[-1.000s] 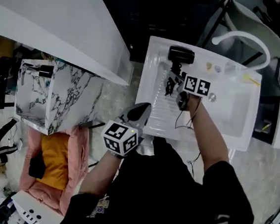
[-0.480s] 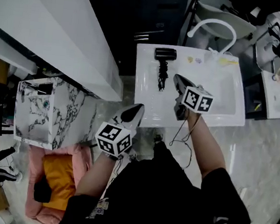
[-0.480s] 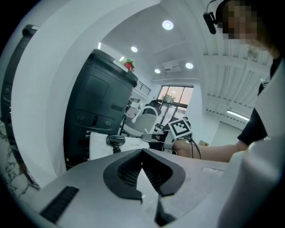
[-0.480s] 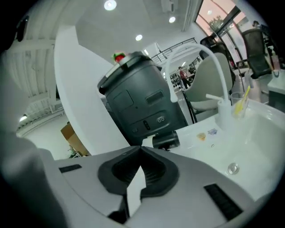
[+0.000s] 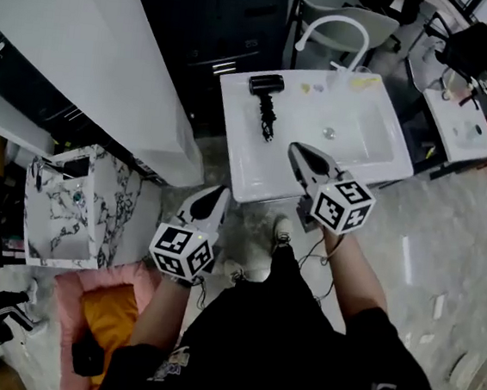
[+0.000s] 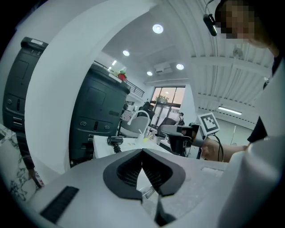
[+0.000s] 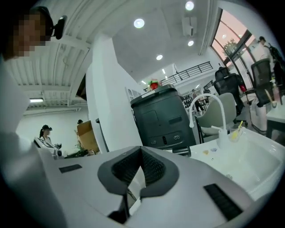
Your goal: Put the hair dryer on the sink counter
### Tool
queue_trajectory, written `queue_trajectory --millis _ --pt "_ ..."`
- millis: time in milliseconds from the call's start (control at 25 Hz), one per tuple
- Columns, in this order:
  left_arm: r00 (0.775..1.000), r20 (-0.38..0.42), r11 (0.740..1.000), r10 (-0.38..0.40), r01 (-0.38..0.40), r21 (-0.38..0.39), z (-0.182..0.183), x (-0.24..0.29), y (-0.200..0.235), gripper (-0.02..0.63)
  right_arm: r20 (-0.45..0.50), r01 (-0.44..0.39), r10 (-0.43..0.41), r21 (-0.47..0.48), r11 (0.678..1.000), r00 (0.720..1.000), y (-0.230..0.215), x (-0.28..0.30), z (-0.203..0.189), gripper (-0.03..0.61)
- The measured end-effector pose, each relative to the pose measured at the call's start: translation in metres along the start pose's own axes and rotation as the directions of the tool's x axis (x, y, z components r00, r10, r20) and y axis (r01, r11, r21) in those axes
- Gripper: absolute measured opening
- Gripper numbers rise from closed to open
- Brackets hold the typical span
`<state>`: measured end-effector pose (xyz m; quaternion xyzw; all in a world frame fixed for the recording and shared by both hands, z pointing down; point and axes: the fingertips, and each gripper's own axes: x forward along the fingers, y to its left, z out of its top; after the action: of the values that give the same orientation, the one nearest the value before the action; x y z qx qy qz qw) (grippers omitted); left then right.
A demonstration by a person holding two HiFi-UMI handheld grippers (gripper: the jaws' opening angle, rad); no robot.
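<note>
Black hair dryer [image 5: 265, 97] lies on the white bench [image 5: 238, 163] at the basin's [image 5: 346, 127] 9 o'clock, untouched. Right claw [image 5: 298, 152], closed and empty, hovers at the dryer's 5 o'clock; left claw [image 5: 217, 197], also closed and empty, sits farther off at 7 o'clock.

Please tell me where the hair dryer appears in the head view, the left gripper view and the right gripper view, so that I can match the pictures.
Head view: the hair dryer lies on the left part of the sink counter, in the upper middle of the picture.
Left gripper view: it is small, left of centre, on the white counter.
Right gripper view: it is not in this picture.
Shared landmark: the white curved faucet shows in all three views.
</note>
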<state>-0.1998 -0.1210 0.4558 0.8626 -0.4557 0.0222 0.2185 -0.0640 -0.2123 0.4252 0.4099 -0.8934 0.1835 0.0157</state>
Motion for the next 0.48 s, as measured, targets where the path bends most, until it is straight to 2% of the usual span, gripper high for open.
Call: queue_trajectory --millis 200,480 --pt "0.999 -0.021 0.999 -0.033 0.033 -0.008 -0.01 -0.015 -0.025 0.003 0.011 0.005 -0.005 0.003 1.0 1.0 0.026 -0.043 -0.007 -0.002" --pt "0.999 -0.006 0.999 -0.051 0.051 0.013 -0.013 -0.017 -0.085 0.003 0.02 -0.017 0.017 -0.004 1.0 1.0 0.029 -0.094 -0.003 -0.003"
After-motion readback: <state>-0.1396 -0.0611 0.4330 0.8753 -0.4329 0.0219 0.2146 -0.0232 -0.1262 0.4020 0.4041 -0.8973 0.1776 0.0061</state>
